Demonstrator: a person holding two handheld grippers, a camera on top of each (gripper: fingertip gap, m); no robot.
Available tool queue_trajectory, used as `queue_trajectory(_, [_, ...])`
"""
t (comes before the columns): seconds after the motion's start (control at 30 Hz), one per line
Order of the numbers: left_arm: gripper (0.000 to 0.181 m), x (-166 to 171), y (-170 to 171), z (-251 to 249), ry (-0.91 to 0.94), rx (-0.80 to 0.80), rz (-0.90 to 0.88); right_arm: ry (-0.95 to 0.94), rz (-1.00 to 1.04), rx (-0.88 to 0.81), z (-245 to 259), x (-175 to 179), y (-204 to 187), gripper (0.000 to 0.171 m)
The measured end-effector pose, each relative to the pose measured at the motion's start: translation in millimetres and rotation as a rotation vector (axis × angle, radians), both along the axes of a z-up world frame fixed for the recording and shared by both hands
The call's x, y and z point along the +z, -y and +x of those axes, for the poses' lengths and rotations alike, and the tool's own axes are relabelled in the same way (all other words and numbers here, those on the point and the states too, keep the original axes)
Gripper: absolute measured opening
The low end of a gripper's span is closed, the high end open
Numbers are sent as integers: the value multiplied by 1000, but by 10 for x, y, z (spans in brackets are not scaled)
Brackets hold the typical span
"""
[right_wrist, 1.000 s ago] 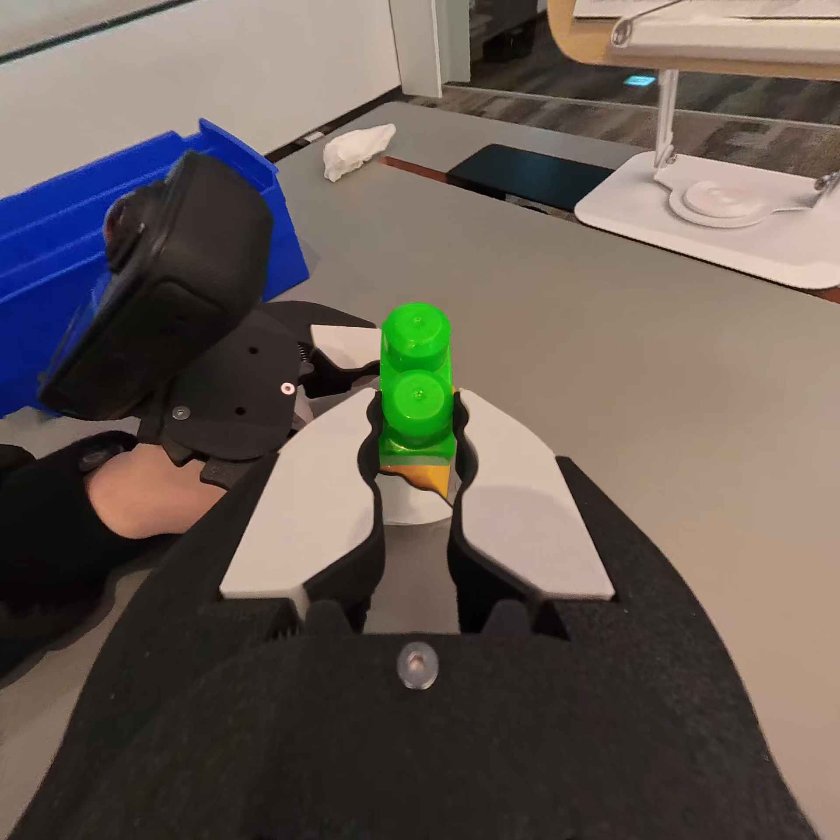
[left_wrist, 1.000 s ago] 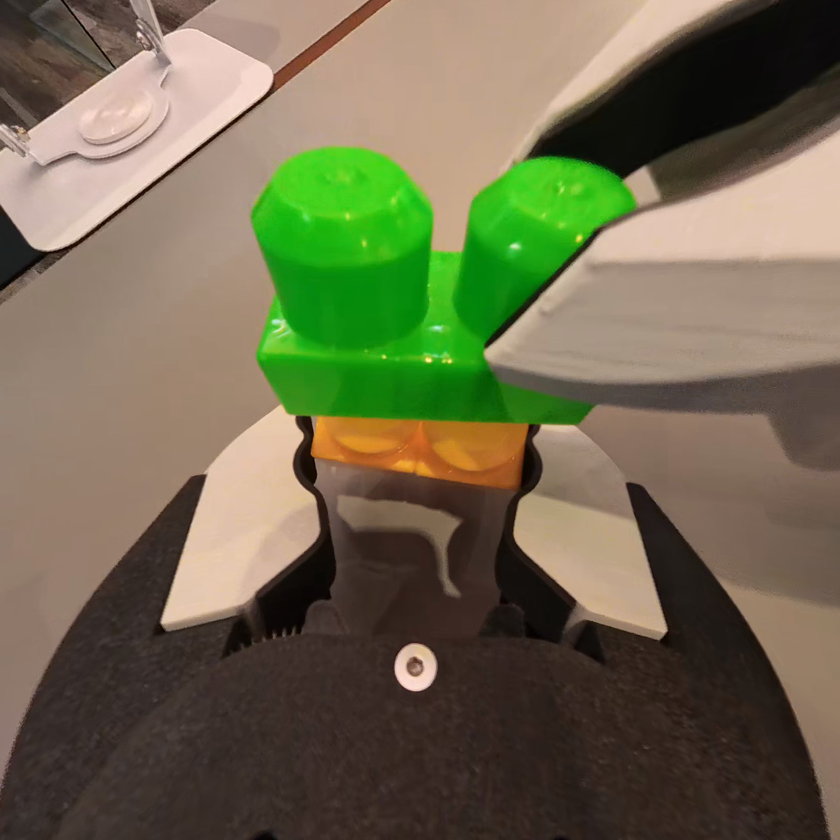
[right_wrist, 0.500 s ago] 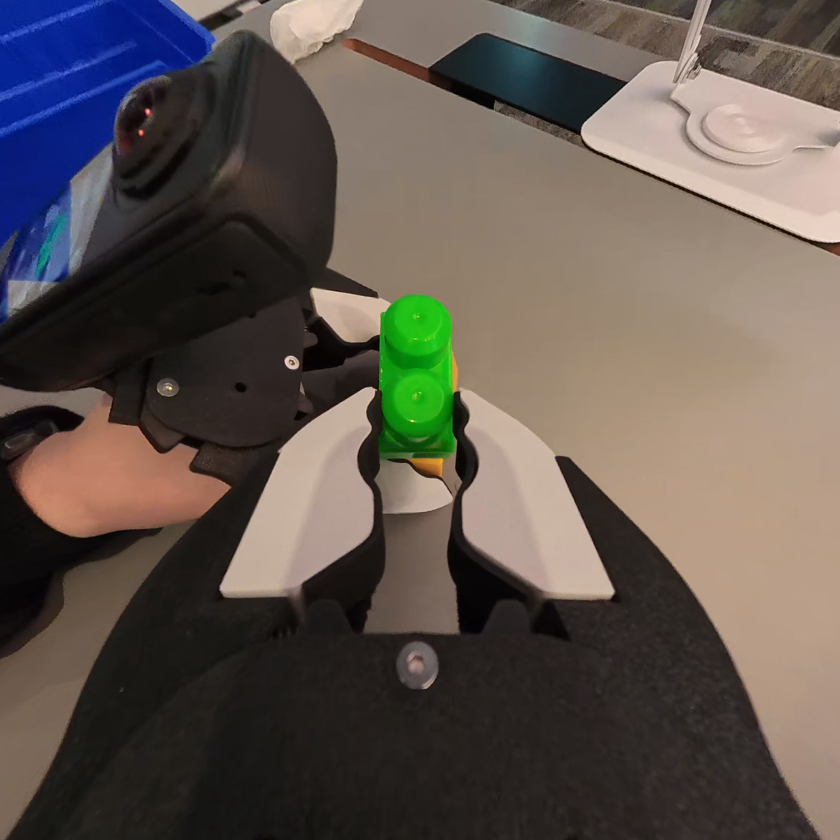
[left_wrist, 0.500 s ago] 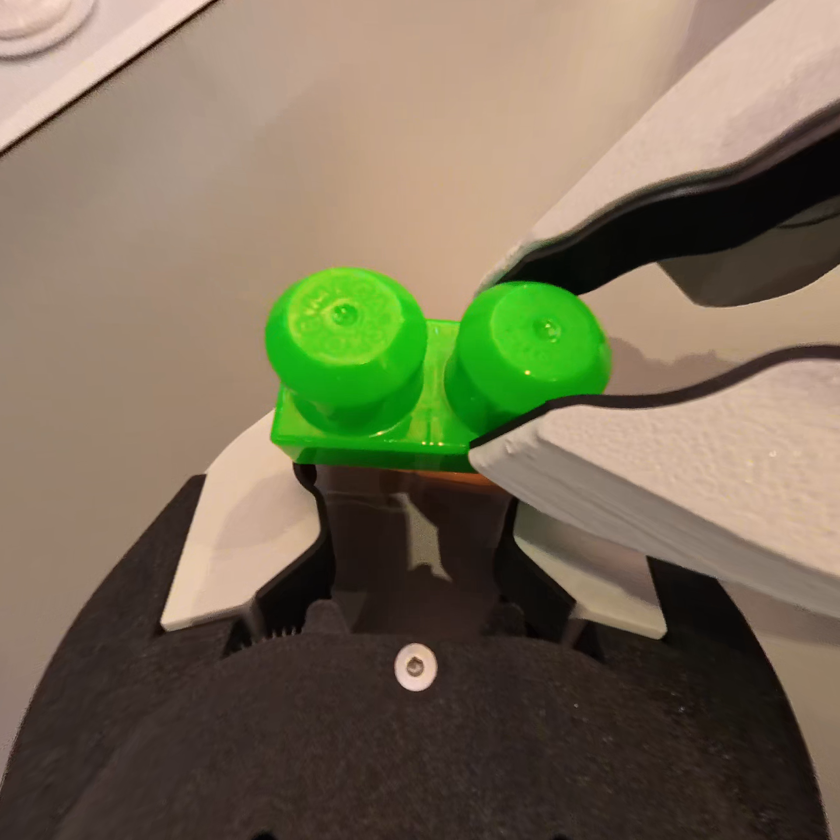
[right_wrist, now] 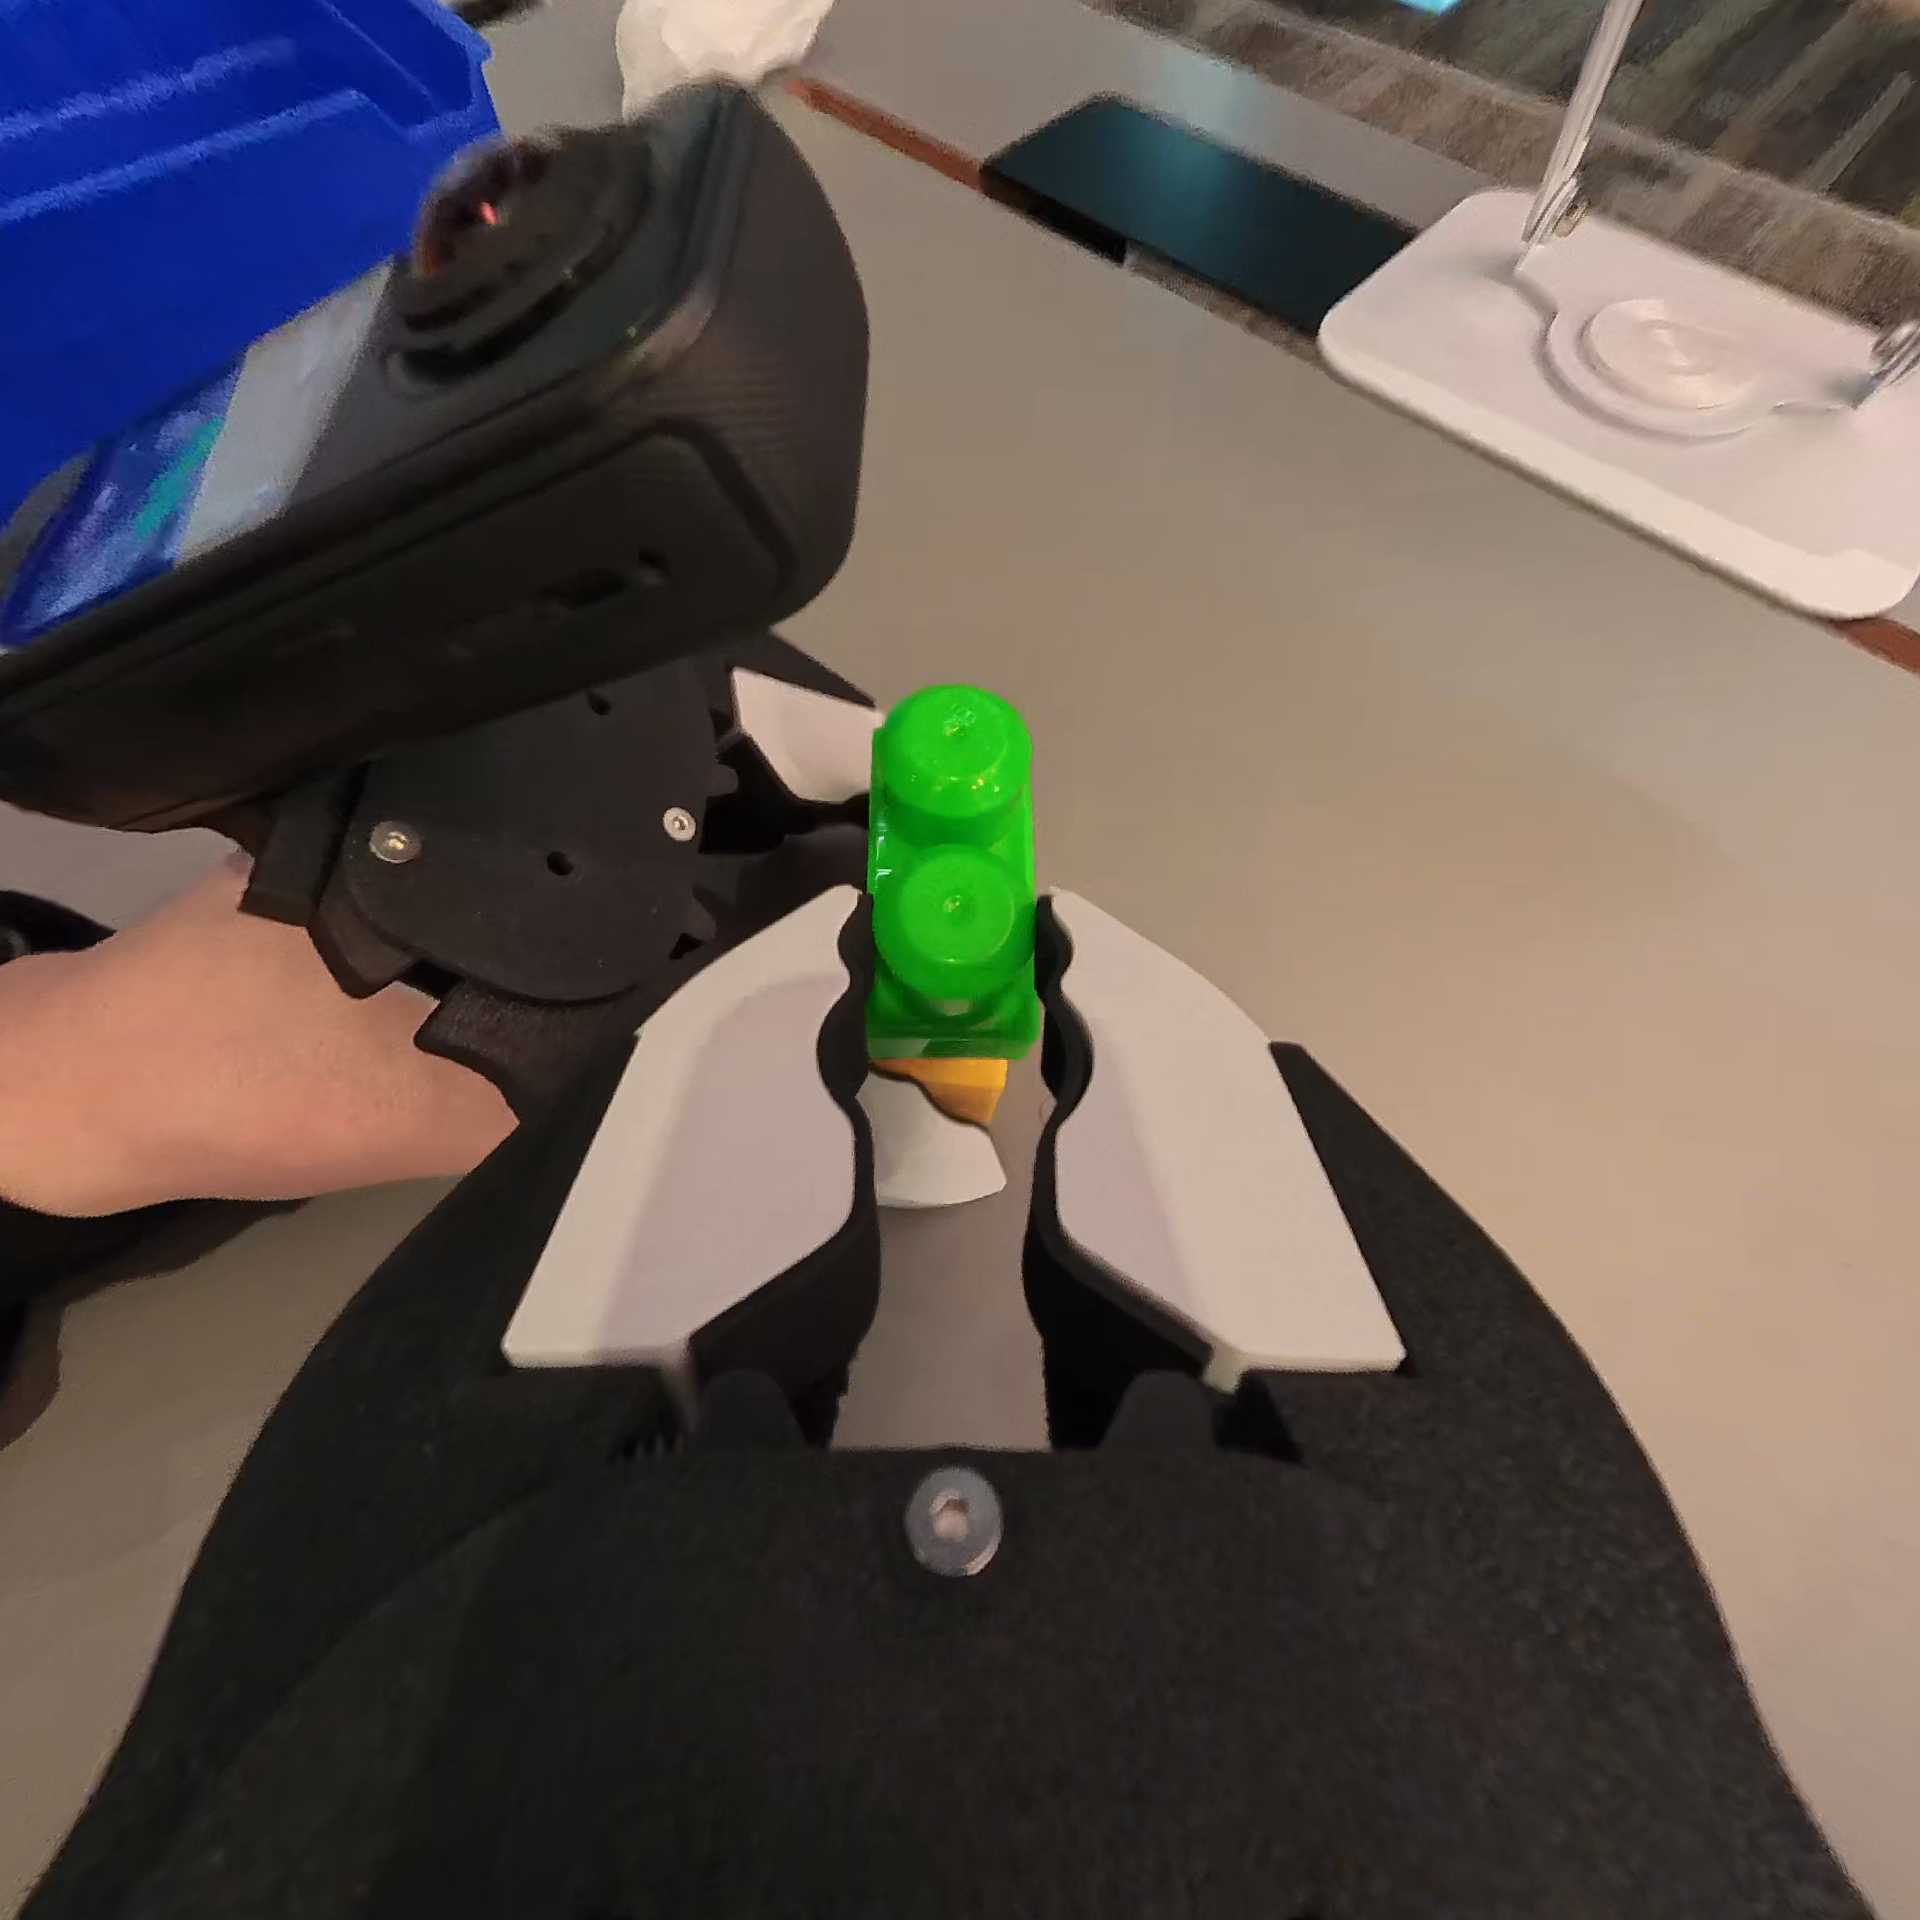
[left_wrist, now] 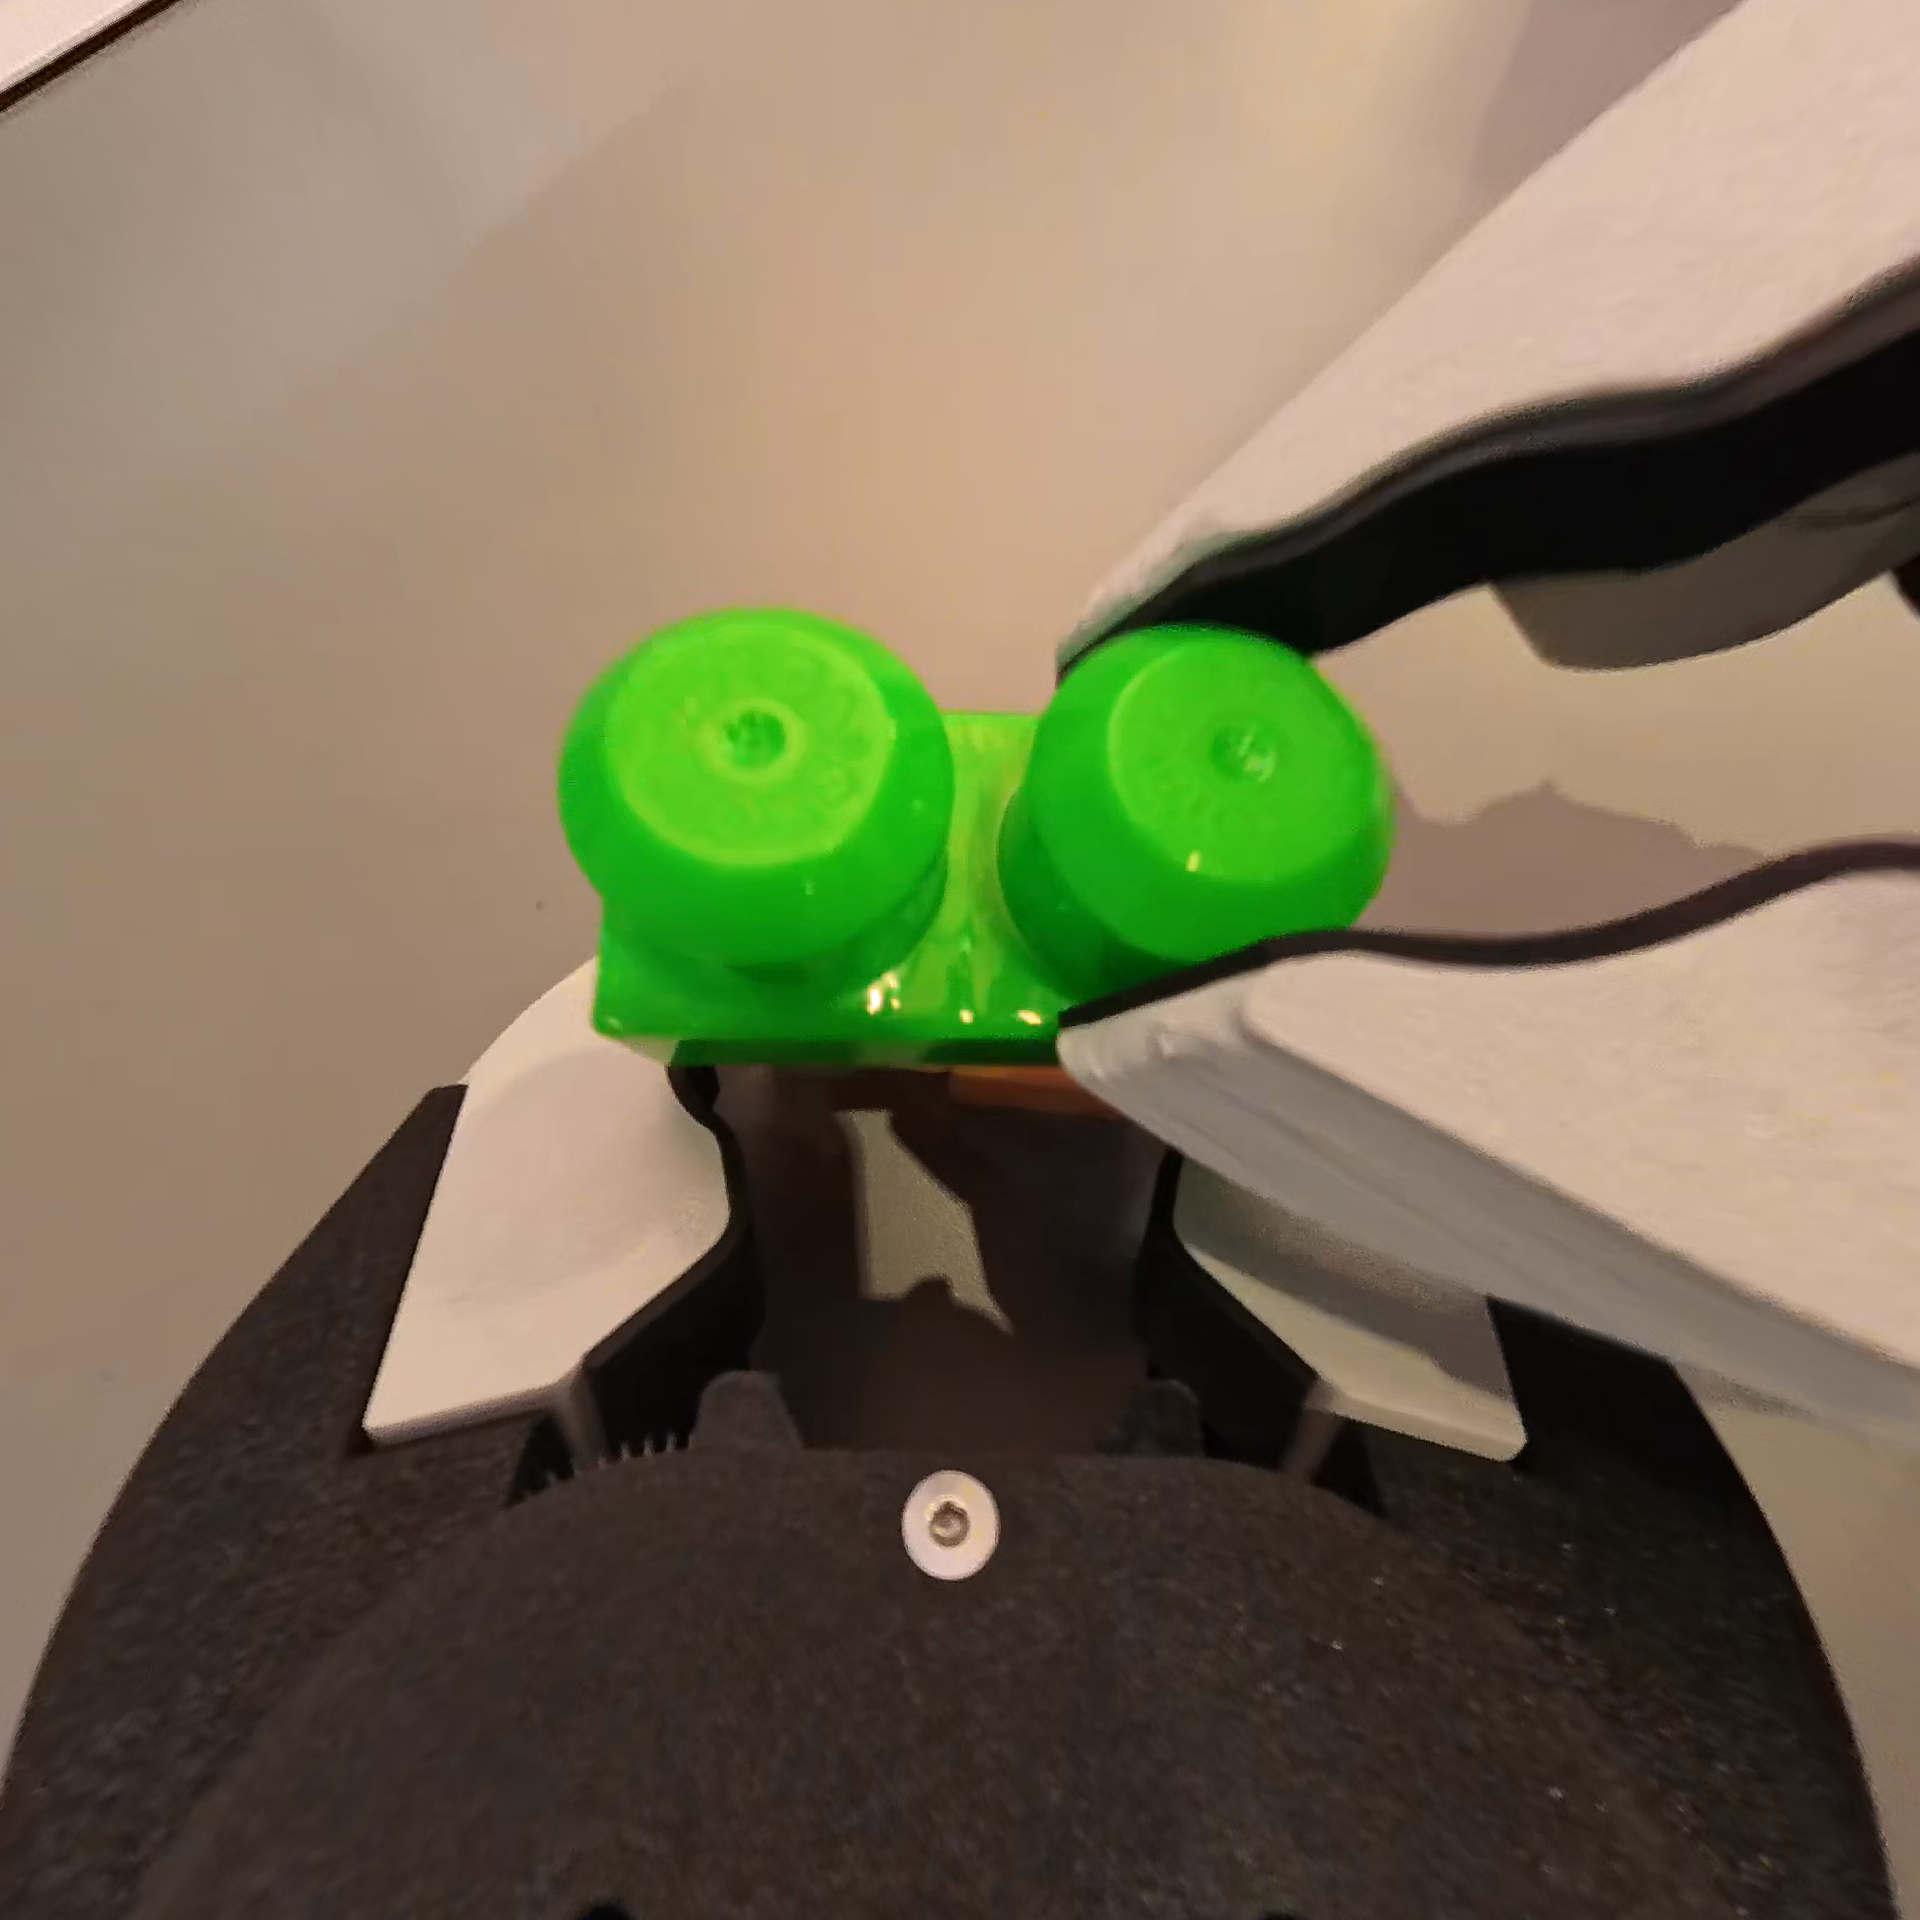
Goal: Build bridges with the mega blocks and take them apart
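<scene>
Two joined blocks: green block [right_wrist: 951, 914] clamped by right gripper [right_wrist: 951, 971]; orange block [right_wrist: 971, 1086] beneath, held by left gripper [left_wrist: 914, 1081], at 12 o'clock. Separation judged unfinished.

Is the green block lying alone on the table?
No, the green block sits on an orange block, gripped by the right gripper.

A grey table [right_wrist: 1351, 790] fills the view, with a brown edge strip at the back. A blue bin [right_wrist: 187, 208] stands left, a white stand base [right_wrist: 1662, 457] right, and a dark slab [right_wrist: 1195, 208] and crumpled tissue [right_wrist: 717, 36] lie behind.
</scene>
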State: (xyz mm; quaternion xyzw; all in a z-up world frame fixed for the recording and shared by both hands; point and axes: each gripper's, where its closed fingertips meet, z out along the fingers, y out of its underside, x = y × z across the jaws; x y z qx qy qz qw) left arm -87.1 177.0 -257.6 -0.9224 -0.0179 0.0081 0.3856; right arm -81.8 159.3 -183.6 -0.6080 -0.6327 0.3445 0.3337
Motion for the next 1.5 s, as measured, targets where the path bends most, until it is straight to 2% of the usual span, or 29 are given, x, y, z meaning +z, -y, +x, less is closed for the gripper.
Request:
queue_trajectory(0.03, [90, 0, -1, 5, 2, -4, -1, -46, 3, -3, -5, 59, -17, 29])
queue_trajectory(0.13, [90, 0, -2, 5, 4, -6, -1, -166, -13, -30, 44, 266, -103, 29])
queue_trajectory(0.23, [91, -1, 0, 9, 3, -8, -1, -140, 1, -78, 245, 256, -381, 29])
queue_trajectory(0.4, [91, -1, 0, 8, 3, -9, -1, 122, 18, -221, 773, -375, -1401, 29])
queue_trajectory(0.47, [91, -2, 1, 8, 3, -9, -1, 141, -57, -210, 876, -555, -1559, 29])
queue_trajectory(0.53, [95, -8, 4, 26, 2, -19, -4, 91, -105, -204, 899, -545, -1608, 29])
queue_trajectory(0.6, [102, -16, 6, 45, -1, -21, -10, 84, -85, -177, 907, -548, -1604, 29])
queue_trajectory(0.7, [106, -22, 7, 65, -2, -26, -14, 89, -30, -173, 934, -567, -1606, 53])
queue_trajectory(0.73, [106, -22, 7, 66, -1, -26, -15, 65, 3, -181, 939, -512, -1606, 53])
queue_trajectory(0.83, [106, -23, 6, 63, -2, -24, -14, -103, 128, -151, 864, -70, -1433, 41])
queue_trajectory(0.93, [106, -23, 9, 61, 1, -11, -14, -242, 171, -29, 639, 316, -1000, 13])
queue_trajectory(1.07, [103, -18, 33, 50, 6, 72, -10, -121, 31, 151, 206, 26, -520, 9])
queue_trajectory(1.27, [96, -8, 72, 9, 4, 105, -3, -88, -53, 178, 54, -242, -480, 9])
queue_trajectory(1.37, [107, -7, 88, -64, -20, 147, -8, -64, -46, 185, 29, -312, -477, 10])
queue_trajectory(1.5, [101, -2, 119, -25, -20, 133, 0, -64, -44, 189, 36, -327, -475, 10])
